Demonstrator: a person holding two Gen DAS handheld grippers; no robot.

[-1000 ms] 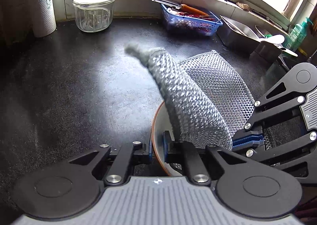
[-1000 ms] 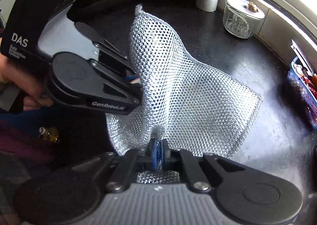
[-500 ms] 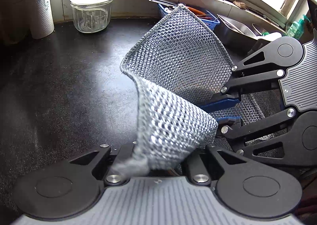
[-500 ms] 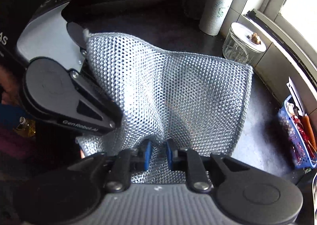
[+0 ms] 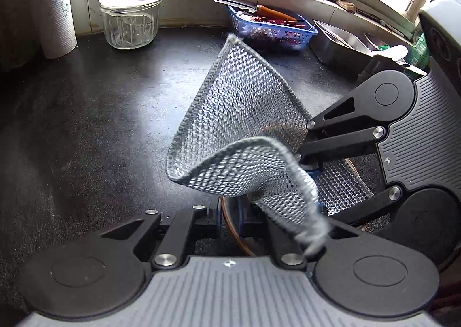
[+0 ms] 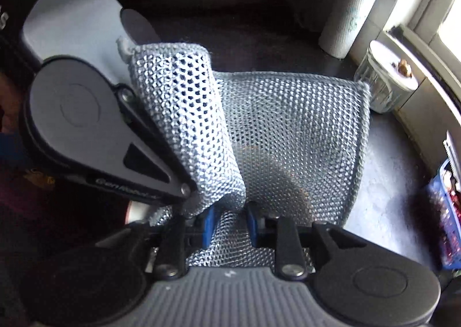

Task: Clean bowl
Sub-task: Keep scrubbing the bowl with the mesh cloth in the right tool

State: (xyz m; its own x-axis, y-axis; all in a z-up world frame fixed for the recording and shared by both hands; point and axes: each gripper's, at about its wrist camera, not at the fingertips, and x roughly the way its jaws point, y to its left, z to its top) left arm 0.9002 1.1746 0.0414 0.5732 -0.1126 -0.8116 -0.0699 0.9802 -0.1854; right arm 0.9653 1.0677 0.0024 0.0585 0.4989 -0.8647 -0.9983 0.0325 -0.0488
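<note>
A brown-rimmed bowl [image 5: 229, 226] sits on the black counter, mostly hidden under a silver mesh cloth [image 5: 245, 113]. My left gripper [image 5: 230, 213] is shut on the bowl's near rim. From the right comes my right gripper [image 5: 315, 185]. Its jaws have just been opening a little and stand slightly apart. The cloth [image 6: 288, 136] is bunched between its blue pads, which press on it [image 6: 229, 223]. The cloth stands up as a cone from that grip. One fold lies over the left gripper's finger.
A paper towel roll [image 5: 54, 9] and a lidded glass jar [image 5: 129, 18] stand at the back left. A blue basket [image 5: 270, 27] and a metal tray [image 5: 340, 41] line the window wall. Dark counter [image 5: 100, 125] stretches to the left.
The cloth has risen from lying over the bowl to standing up, and one corner has flopped onto the left gripper. The right gripper's pads have parted somewhat and it has rolled.
</note>
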